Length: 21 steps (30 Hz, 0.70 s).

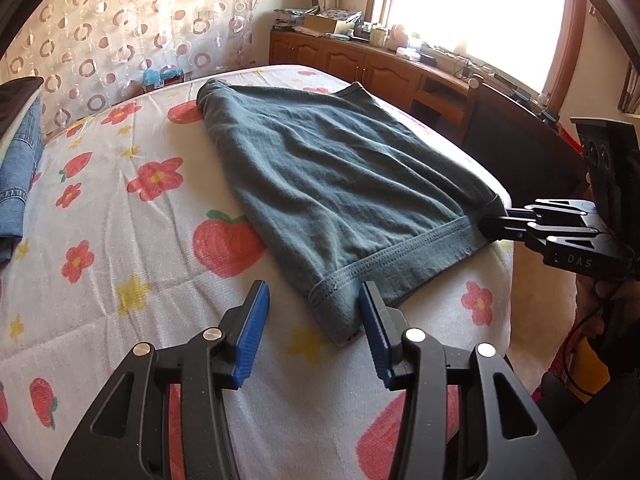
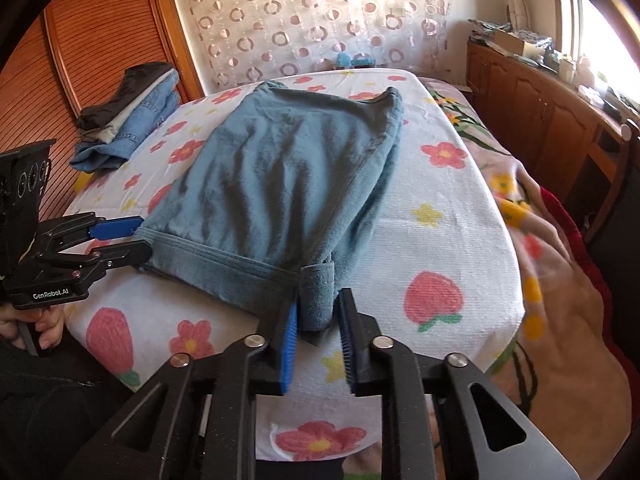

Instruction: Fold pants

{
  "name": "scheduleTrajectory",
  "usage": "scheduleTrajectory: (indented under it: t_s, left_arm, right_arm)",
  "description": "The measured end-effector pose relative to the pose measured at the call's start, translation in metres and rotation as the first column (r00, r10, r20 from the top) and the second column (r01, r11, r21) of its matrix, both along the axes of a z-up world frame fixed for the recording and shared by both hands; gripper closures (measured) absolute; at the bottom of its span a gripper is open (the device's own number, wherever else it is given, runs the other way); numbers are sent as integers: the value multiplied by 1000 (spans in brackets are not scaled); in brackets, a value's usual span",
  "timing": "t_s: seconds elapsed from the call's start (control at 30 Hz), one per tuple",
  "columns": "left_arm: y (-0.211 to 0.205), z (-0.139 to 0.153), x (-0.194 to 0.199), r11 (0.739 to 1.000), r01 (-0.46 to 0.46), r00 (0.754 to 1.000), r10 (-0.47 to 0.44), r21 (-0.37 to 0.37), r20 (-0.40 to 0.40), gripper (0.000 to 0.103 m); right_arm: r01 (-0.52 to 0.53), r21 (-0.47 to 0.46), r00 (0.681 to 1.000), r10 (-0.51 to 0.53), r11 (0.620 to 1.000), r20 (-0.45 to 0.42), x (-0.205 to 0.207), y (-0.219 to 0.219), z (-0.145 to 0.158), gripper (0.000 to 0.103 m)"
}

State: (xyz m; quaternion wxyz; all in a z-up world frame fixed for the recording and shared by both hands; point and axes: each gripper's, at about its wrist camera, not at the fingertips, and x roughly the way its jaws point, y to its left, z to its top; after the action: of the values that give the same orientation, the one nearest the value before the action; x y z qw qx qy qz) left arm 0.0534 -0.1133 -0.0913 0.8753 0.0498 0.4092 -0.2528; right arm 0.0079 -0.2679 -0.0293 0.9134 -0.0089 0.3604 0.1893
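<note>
Your left claw point(image 1: 312, 332) stands open, straddling the near hem corner of the folded pants point(image 1: 332, 184) on the bed point(image 1: 120, 240); your right claw point(image 2: 318, 336) pinches the other hem corner. Lifting now risks 1-sided drag, skewing the fold.

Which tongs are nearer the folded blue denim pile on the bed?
Left. The left tongs sit at the teal fleece pants' near corner on the side of the folded blue denim pile; the right tongs pinch the opposite hem corner, farther away.
</note>
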Motion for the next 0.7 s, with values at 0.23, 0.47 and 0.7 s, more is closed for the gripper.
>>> scheduleTrajectory:
  t_s: [0.23, 0.47, 0.7]
  left_arm:
    - [-2, 0, -1, 998, 45, 999, -46, -34, -17, 78]
    - [2, 24, -5, 996, 60, 997, -56, -63, 62, 90]
    - [19, 73, -4, 994, 50, 989, -36, -102, 142, 91]
  right_arm:
    - [-2, 30, 1000, 2, 1000, 21, 0, -4, 0, 87]
    - [-27, 71, 996, 21, 997, 84, -4, -3, 16, 88]
    - [-64, 112, 985, 45, 992, 166, -4, 1, 45, 88]
